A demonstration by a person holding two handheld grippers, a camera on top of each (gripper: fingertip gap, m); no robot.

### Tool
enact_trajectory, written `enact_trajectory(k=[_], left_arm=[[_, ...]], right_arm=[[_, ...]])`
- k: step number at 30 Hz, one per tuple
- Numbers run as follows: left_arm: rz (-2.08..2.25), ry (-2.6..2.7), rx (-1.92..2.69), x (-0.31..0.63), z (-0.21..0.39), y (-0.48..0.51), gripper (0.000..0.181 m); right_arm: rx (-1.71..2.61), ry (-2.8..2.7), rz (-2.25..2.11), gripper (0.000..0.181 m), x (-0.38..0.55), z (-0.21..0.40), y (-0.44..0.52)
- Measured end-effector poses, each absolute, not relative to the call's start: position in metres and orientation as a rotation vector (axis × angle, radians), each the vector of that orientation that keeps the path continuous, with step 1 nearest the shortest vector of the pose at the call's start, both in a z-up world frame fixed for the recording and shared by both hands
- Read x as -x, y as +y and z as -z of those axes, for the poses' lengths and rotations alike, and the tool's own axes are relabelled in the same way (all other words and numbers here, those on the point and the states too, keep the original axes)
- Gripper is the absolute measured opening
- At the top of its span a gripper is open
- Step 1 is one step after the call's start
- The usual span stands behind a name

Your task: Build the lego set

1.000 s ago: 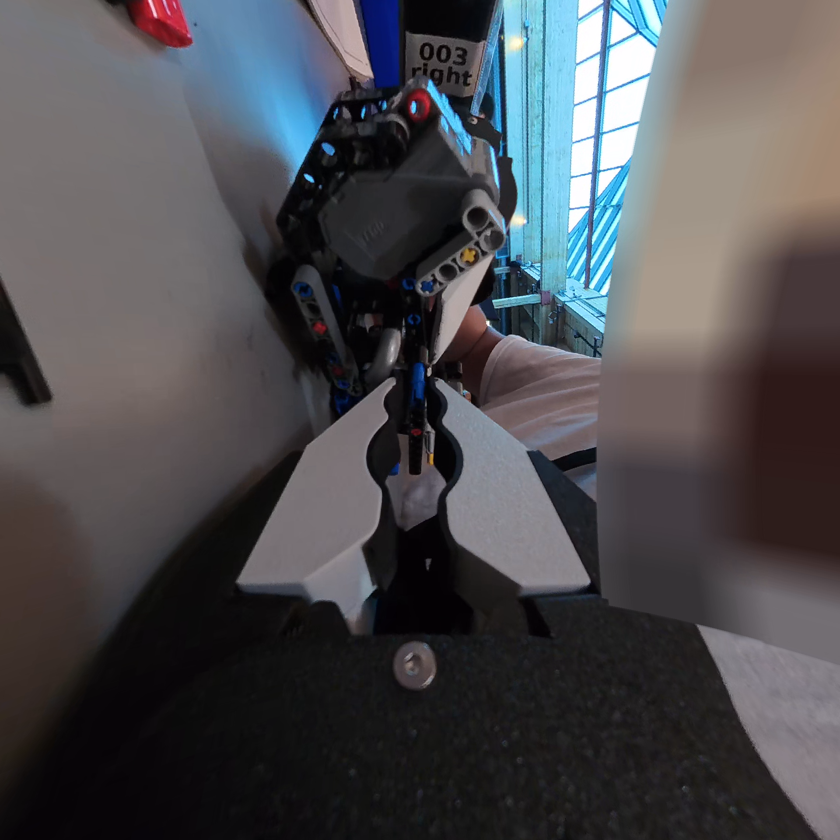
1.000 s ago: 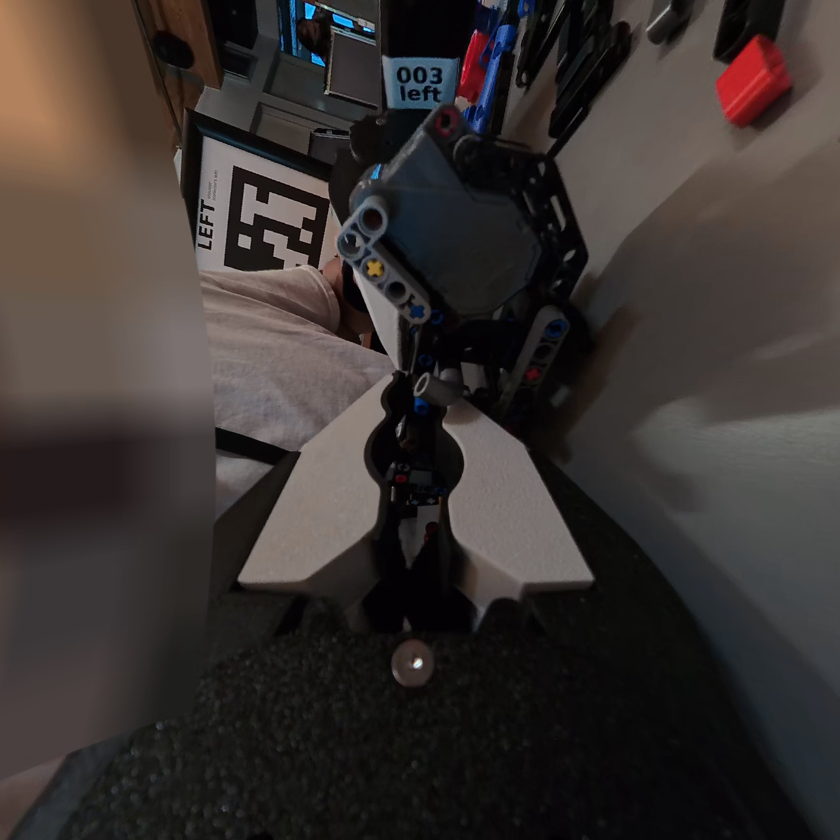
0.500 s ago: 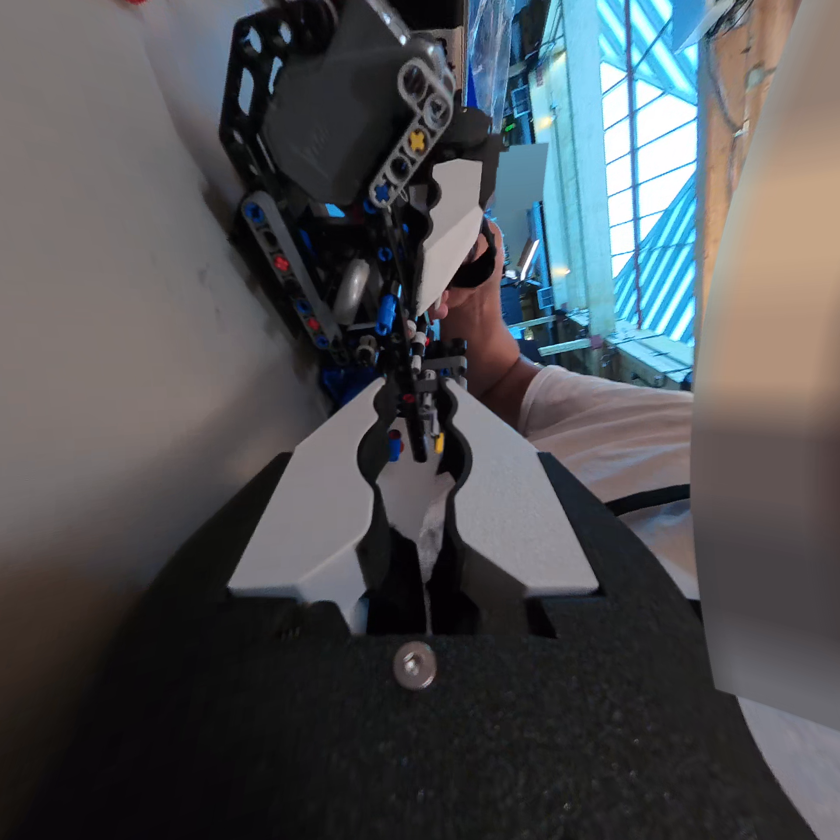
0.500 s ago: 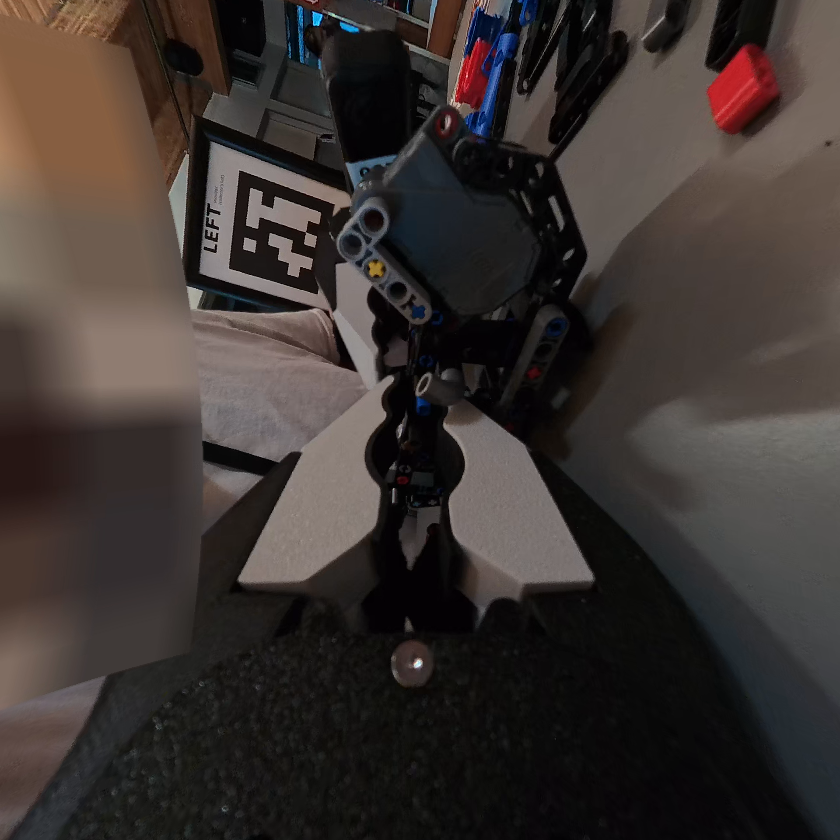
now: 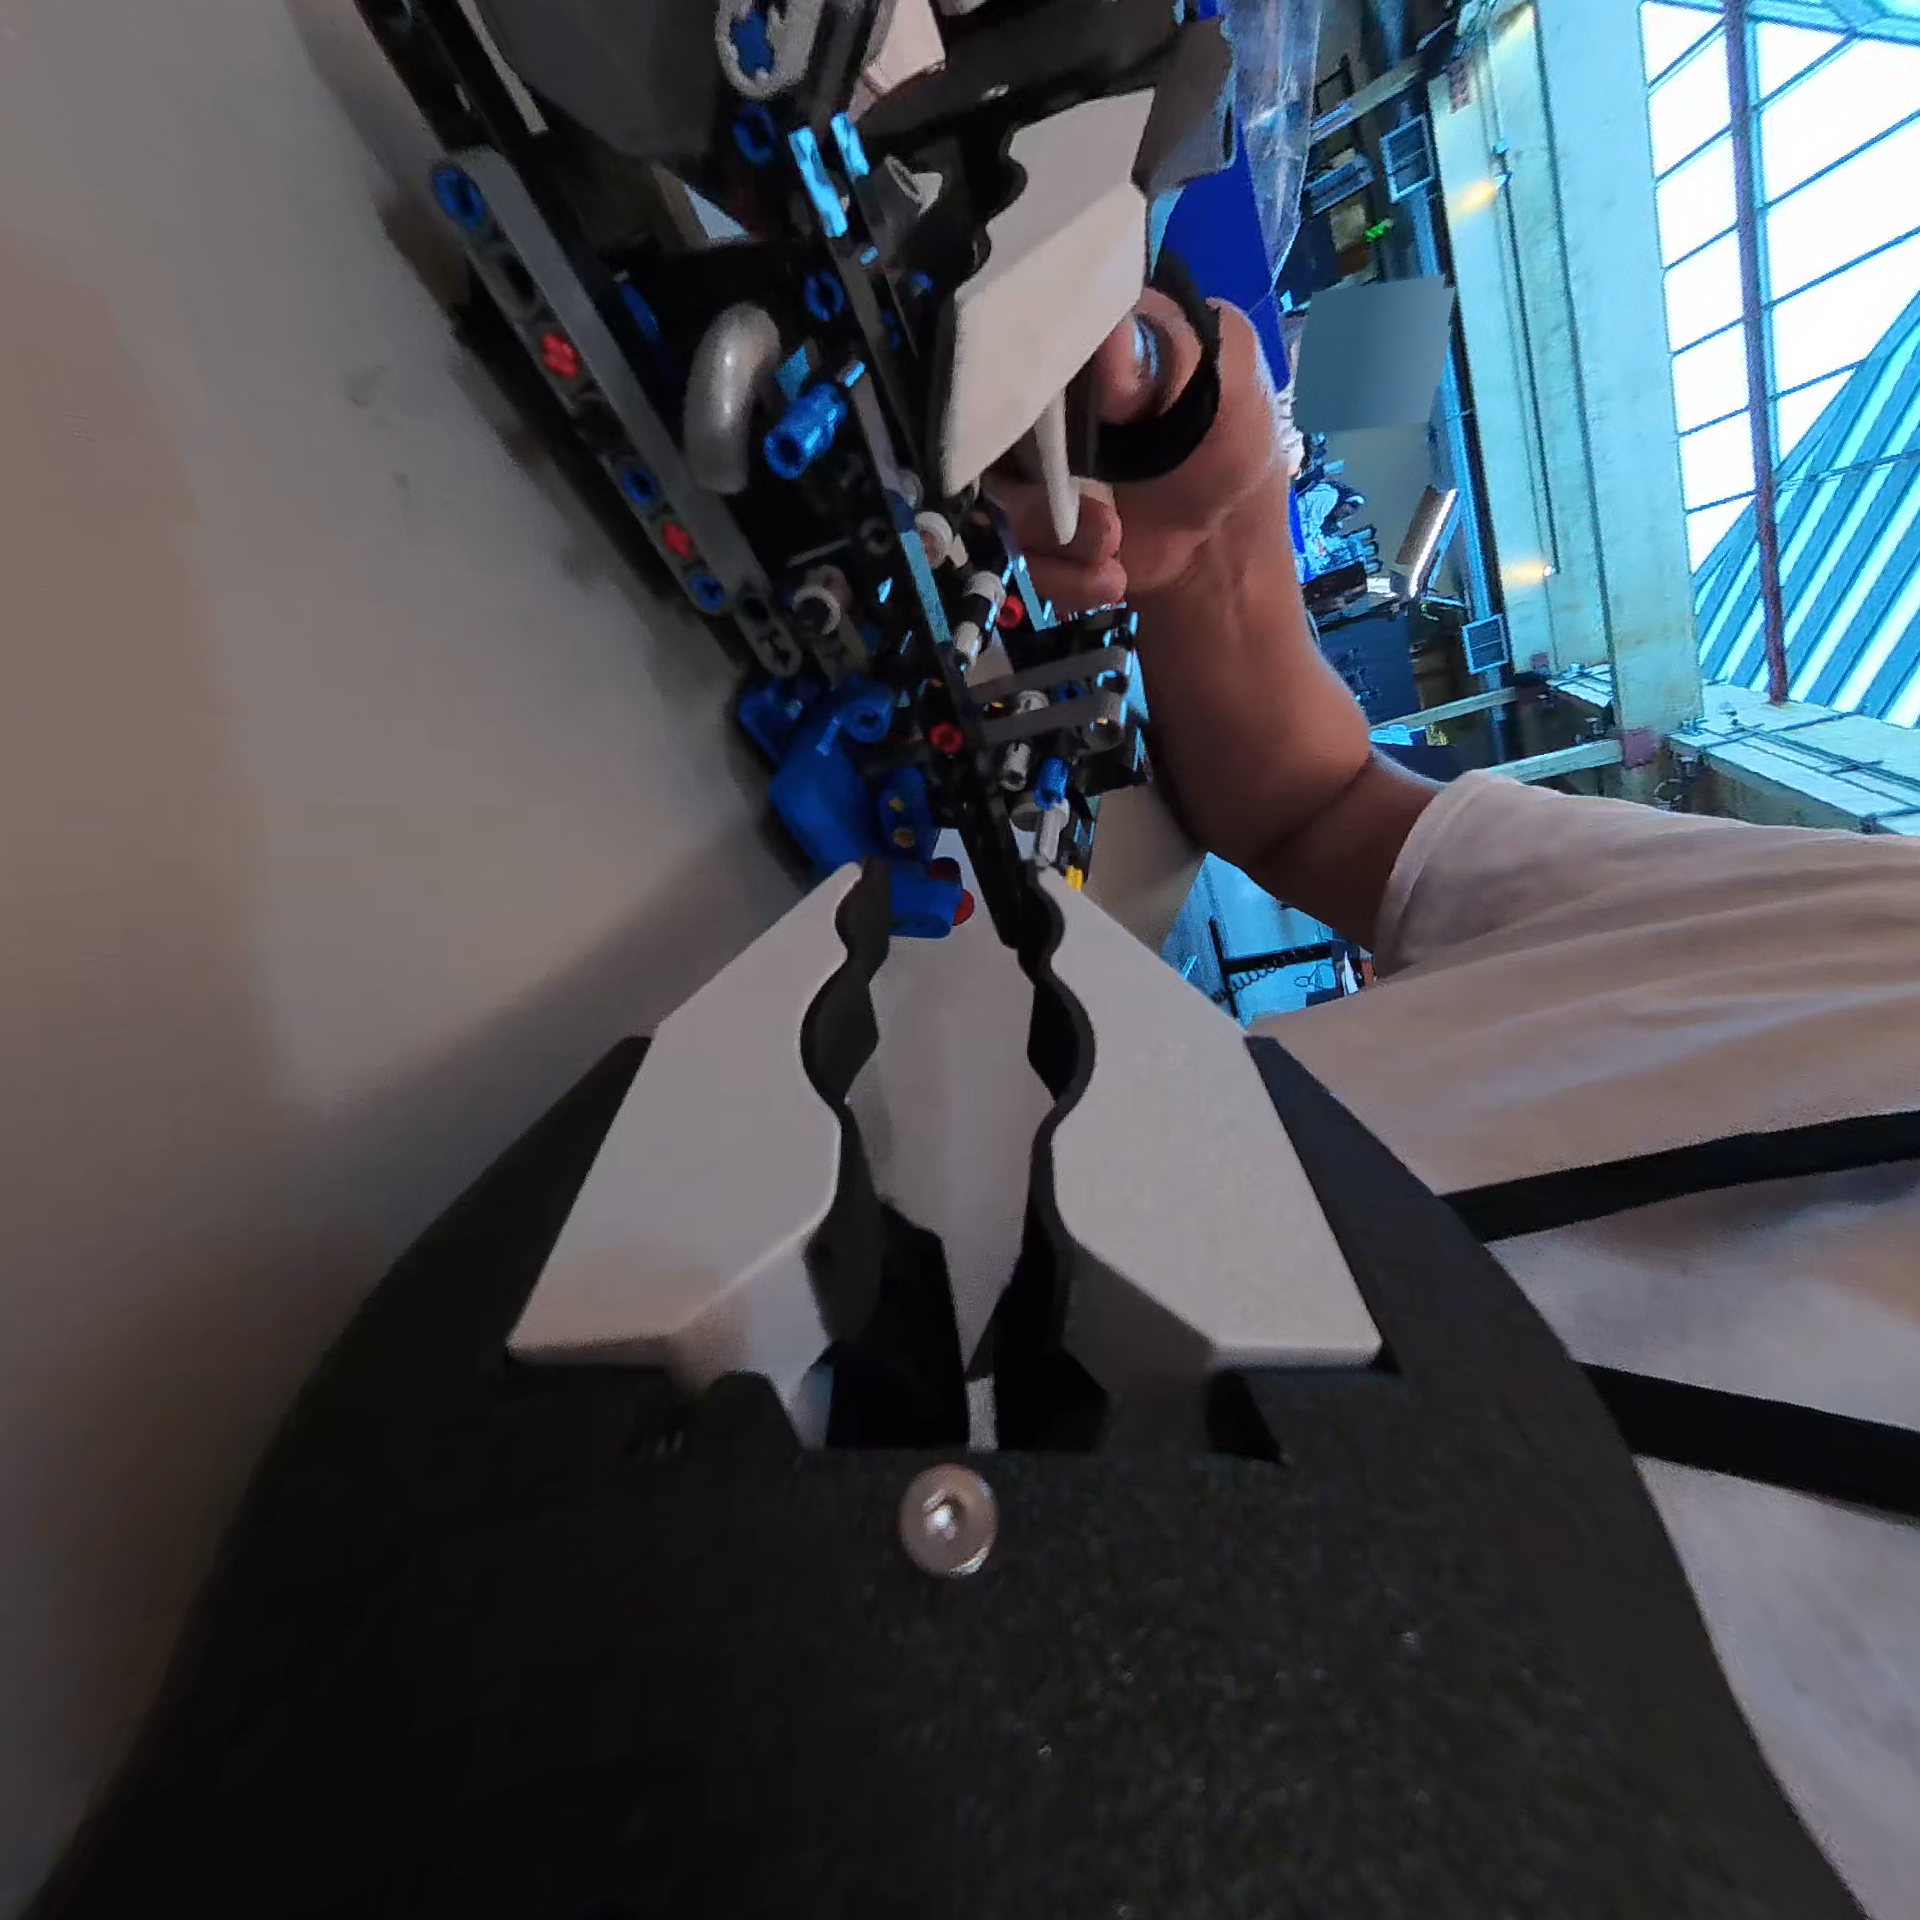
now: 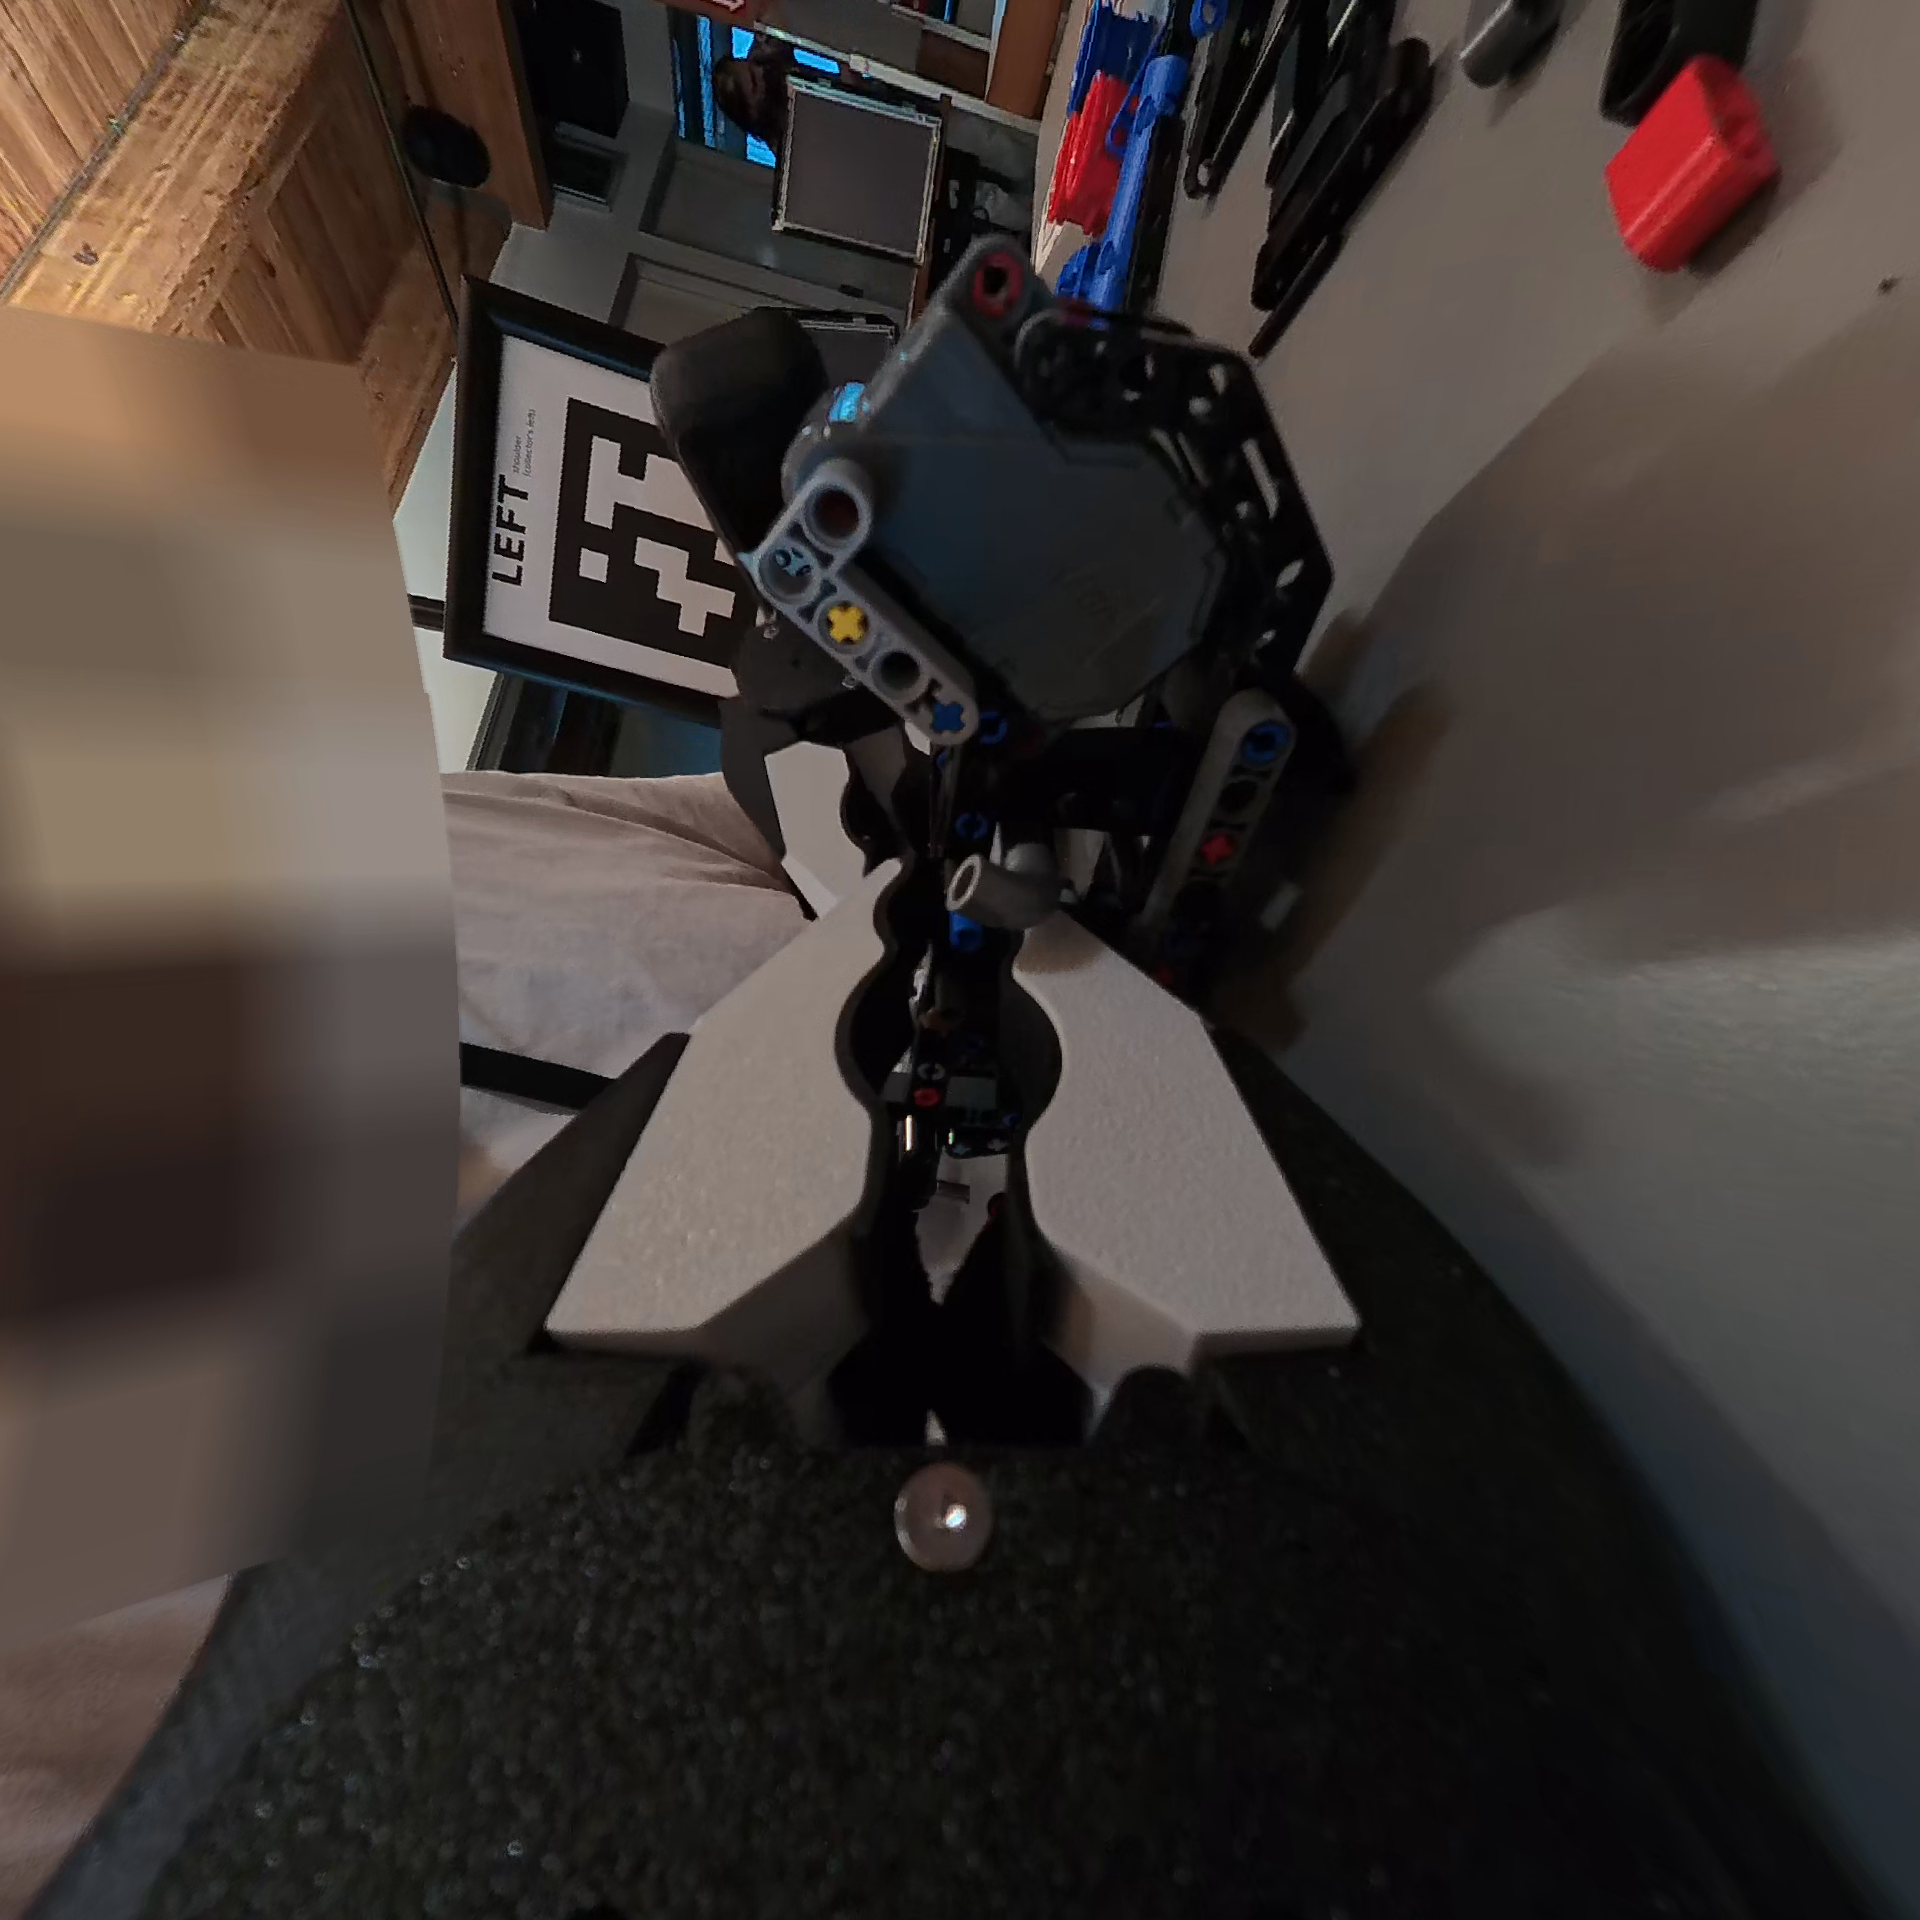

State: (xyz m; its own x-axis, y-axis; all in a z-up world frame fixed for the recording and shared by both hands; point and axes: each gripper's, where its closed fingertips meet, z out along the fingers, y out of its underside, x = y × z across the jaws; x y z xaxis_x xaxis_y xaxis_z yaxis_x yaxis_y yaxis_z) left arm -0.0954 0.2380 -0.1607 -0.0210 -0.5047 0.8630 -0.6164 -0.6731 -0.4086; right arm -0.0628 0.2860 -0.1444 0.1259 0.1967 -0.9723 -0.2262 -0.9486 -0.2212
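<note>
Left wrist view: left gripper stood with fingers parted and a clear gap between them, tips at the near end of the lego model; whether the right tip touched its black beam could not be told. Model lay against the pale table. A hand held the other gripper at the model's far side.

Right wrist view: right gripper had its fingers pressed on the model's black beam. Grey block topped the model. Loose red brick and blue parts lay beyond on the table. Framed marker card stood behind.
</note>
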Motion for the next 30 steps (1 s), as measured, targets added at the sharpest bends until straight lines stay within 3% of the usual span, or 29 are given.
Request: enact_trajectory(k=[5, 11, 30], left_arm=[[-1.832, -1.1, -2.023, 0.091, 0.153, 0.23, 0.022], [-1.84, -1.038, -1.987, 0.088, 0.15, 0.229, 0.006], [-1.873, -0.961, -1.954, 0.09, 0.145, 0.23, 0.006]], right_arm=[[2.093, 0.033, -1.899, 0.008, 0.063, 0.144, 0.286], [2.09, 0.041, -1.907, 0.007, 0.062, 0.144, 0.286], [2.099, 0.023, -1.862, 0.008, 0.063, 0.145, 0.287]])
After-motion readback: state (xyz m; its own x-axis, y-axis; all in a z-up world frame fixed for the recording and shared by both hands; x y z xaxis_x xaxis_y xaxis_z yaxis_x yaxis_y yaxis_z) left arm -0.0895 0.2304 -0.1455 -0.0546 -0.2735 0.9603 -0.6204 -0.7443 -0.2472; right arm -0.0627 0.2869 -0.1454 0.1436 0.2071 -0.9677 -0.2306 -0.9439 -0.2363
